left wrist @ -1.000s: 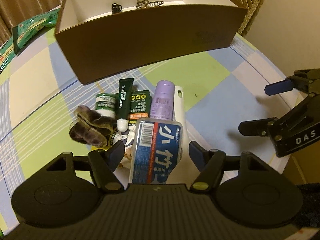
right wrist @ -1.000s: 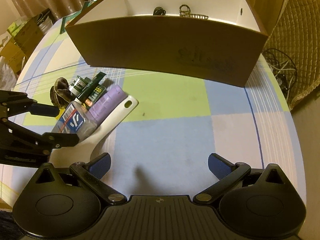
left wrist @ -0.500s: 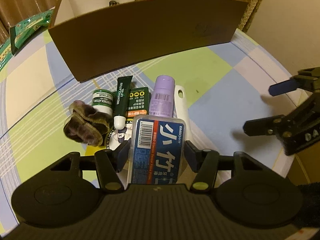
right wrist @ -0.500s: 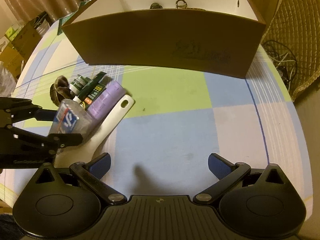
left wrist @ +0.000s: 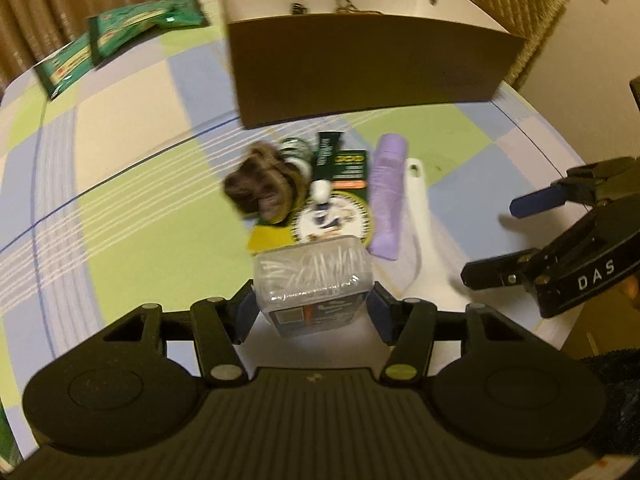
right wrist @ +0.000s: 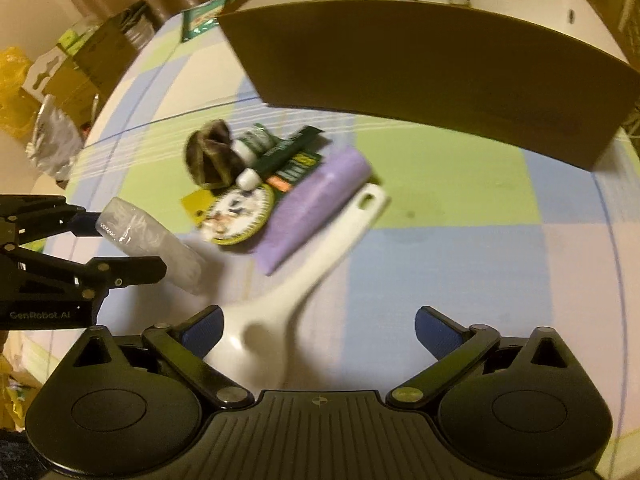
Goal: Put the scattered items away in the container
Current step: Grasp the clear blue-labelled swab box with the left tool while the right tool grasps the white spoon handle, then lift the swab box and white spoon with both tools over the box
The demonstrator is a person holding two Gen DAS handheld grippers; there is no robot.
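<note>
Lifted off the pile, toothpick box [left wrist: 313, 280] in left gripper [left wrist: 312, 312].

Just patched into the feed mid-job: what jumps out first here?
The left gripper grips a clear plastic box of cotton swabs, lifted off the checked tablecloth. Beyond it lies a pile: purple tube, white scoop, brown scrunchie. The brown container stands behind; the right gripper's fingers are closing, empty.
</note>
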